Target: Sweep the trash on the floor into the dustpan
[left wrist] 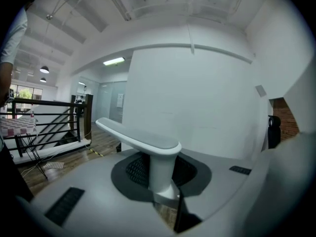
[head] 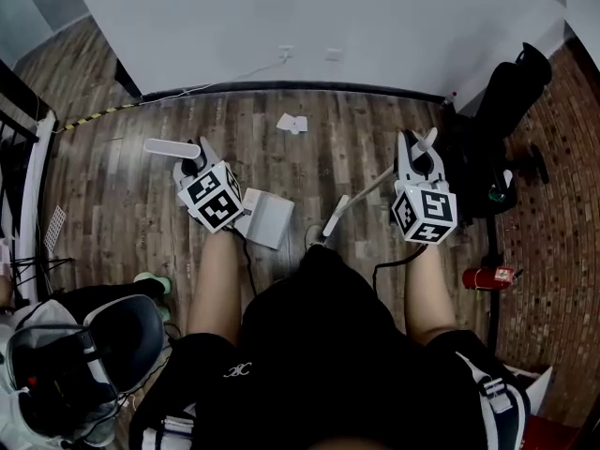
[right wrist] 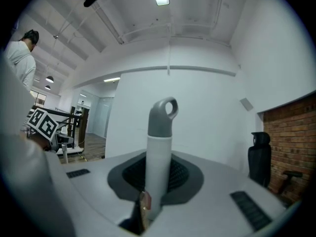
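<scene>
Two white scraps of paper trash (head: 292, 123) lie on the wooden floor near the wall. My left gripper (head: 194, 160) is shut on the white dustpan handle (head: 172, 148); the dustpan's pan (head: 267, 218) hangs below it, close to my legs. In the left gripper view the T-shaped dustpan handle (left wrist: 148, 147) stands up between the jaws of the left gripper (left wrist: 160, 186). My right gripper (head: 415, 150) is shut on the broom; the broom's shaft (head: 361, 195) slants down-left towards the pan. The broom's grey looped grip (right wrist: 160, 127) rises from the right gripper (right wrist: 153, 191).
A black office chair (head: 511, 92) and a red fire extinguisher (head: 487, 277) stand at the right by the brick area. A black railing (head: 28, 129) runs along the left. A helmet and bag (head: 84, 354) lie at the lower left. The white wall's baseboard (head: 281, 87) is ahead.
</scene>
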`<state>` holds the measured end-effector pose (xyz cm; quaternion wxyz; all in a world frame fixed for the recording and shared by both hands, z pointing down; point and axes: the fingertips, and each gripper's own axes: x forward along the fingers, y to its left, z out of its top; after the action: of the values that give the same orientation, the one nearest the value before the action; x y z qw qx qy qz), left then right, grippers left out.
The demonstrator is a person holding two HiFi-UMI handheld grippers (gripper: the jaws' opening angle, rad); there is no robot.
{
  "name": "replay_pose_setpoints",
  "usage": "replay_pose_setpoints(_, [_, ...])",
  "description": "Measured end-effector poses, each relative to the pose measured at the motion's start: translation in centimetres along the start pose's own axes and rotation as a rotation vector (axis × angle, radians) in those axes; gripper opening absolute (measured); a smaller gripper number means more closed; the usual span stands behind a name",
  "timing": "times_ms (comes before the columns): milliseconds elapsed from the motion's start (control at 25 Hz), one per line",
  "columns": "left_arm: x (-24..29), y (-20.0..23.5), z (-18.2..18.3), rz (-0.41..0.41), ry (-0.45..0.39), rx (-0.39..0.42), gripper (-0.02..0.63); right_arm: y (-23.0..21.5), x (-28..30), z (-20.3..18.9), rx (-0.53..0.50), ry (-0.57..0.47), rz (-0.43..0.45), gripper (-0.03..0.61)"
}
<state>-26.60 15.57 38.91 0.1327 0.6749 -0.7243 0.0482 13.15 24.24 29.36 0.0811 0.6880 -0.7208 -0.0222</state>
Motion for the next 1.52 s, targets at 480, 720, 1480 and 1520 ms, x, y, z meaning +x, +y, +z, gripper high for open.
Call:
replay_pose_setpoints(480, [11.7, -2.0, 2.5, 0.149, 0.038, 0.029, 0.064, -3.6, 14.3, -3.8, 0.028, 0.026, 0.116, 0.048])
replay_pose_setpoints(720, [17.0, -3.0, 3.6, 0.255, 0.043, -0.012, 0.064, -6.4, 21.2, -6.1, 0.037, 0.059, 0.19, 0.048])
replay_pose_setpoints(1480, [35.0, -11.8, 3.5, 0.17, 0.064, -0.075, 0.066, -11.0, 36.3, -8.5, -0.031, 0.109, 0.204, 0.046])
replay_pose_setpoints(1520, [36.4, -11.9, 3.2, 0.164, 0.074, -0.081, 0.066, -11.1, 37.2, -8.7, -0.031, 0.119, 0.195, 0.046])
